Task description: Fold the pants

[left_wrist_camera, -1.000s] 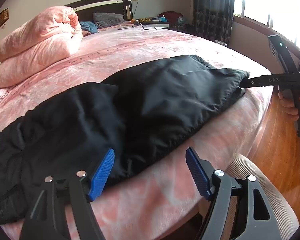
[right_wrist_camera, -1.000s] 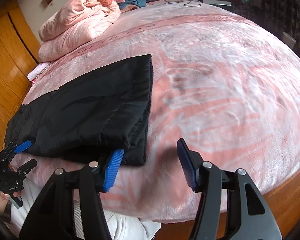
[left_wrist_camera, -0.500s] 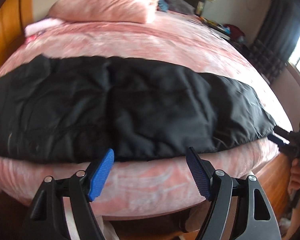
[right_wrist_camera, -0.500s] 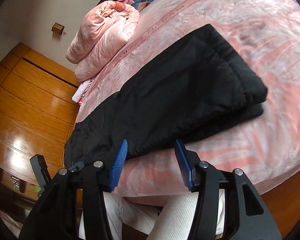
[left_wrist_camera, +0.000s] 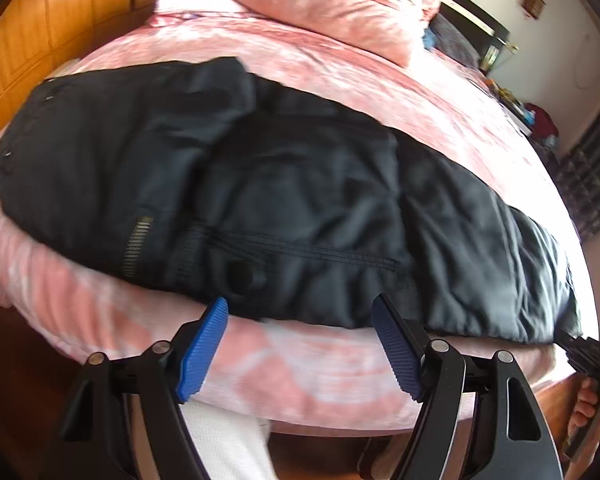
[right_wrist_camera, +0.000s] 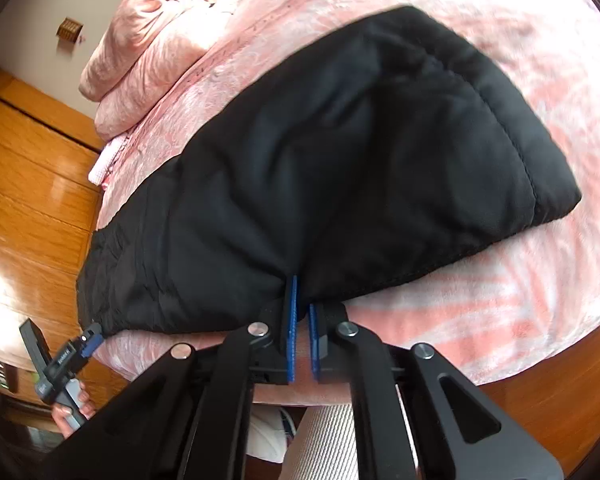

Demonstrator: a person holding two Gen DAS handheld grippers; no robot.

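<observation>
Black padded pants (left_wrist_camera: 300, 184) stretched lengthwise along the near edge of the bed with the pink plush cover (left_wrist_camera: 100, 312), legs laid one on the other, waist with its metal zip (left_wrist_camera: 138, 246) at one end and the stitched hems at the other. Judged as the halfway stage: legs apparently already stacked, the lengthwise fold hem-to-waist not yet made.

Left gripper (left_wrist_camera: 300, 344) aimed at the waist end, fingers (left_wrist_camera: 204, 352) spread wide and released, holding nothing, tips just short of the waistband edge and low over the bed's rim. Right gripper (right_wrist_camera: 302, 332) down at the near edge of the leg end, pointing forward into the fabric, fingers (right_wrist_camera: 291, 320) clenched almost flat together with their tips against the fold; cannot tell whether any cloth sits between them. Each tool gripped from below by a bare hand (right_wrist_camera: 70, 412), both held level with the mattress edge, well apart, one at each end of the garment.

Next move, as a judgement: needs a firm pinch through both layers at the hem, likewise at the waist corner, then a lift and carry of one end over the other with edges kept aligned. Slippery, puffy fabric likely to slide or spring open, so a deep bite seems called for.
</observation>
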